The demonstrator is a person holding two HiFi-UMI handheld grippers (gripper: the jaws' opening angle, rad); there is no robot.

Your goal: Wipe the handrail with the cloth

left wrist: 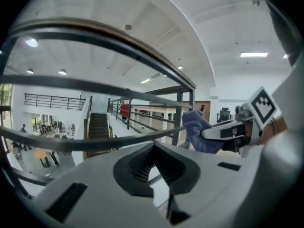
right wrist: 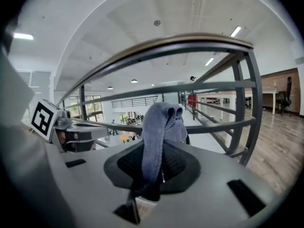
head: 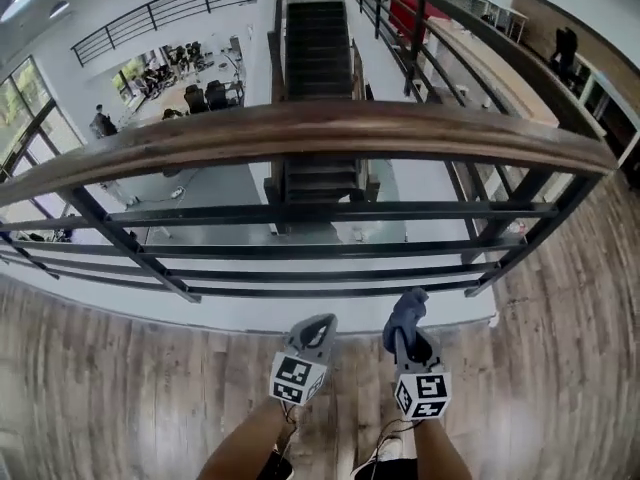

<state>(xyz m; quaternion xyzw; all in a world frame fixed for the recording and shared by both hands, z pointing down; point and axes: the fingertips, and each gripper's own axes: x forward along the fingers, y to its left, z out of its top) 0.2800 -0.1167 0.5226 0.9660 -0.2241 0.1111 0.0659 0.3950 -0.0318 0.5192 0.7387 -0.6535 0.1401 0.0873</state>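
Note:
A brown wooden handrail (head: 320, 133) tops a black metal railing across the head view, well beyond both grippers. My right gripper (head: 408, 318) is shut on a folded blue-grey cloth (head: 405, 313), which sticks up past its jaws; in the right gripper view the cloth (right wrist: 159, 137) stands upright between the jaws with the handrail (right wrist: 156, 49) arching above. My left gripper (head: 315, 333) is beside it on the left, jaws shut with nothing between them. From the left gripper view the cloth (left wrist: 197, 132) and the right gripper (left wrist: 223, 133) show at right, with the handrail (left wrist: 95, 32) overhead.
Black horizontal bars (head: 300, 213) run below the handrail, with a slanted post (head: 120, 238) at left and another post (head: 510, 233) at right. Past the railing is a drop to a lower floor and a staircase (head: 318, 48). I stand on a wood plank floor (head: 120, 378).

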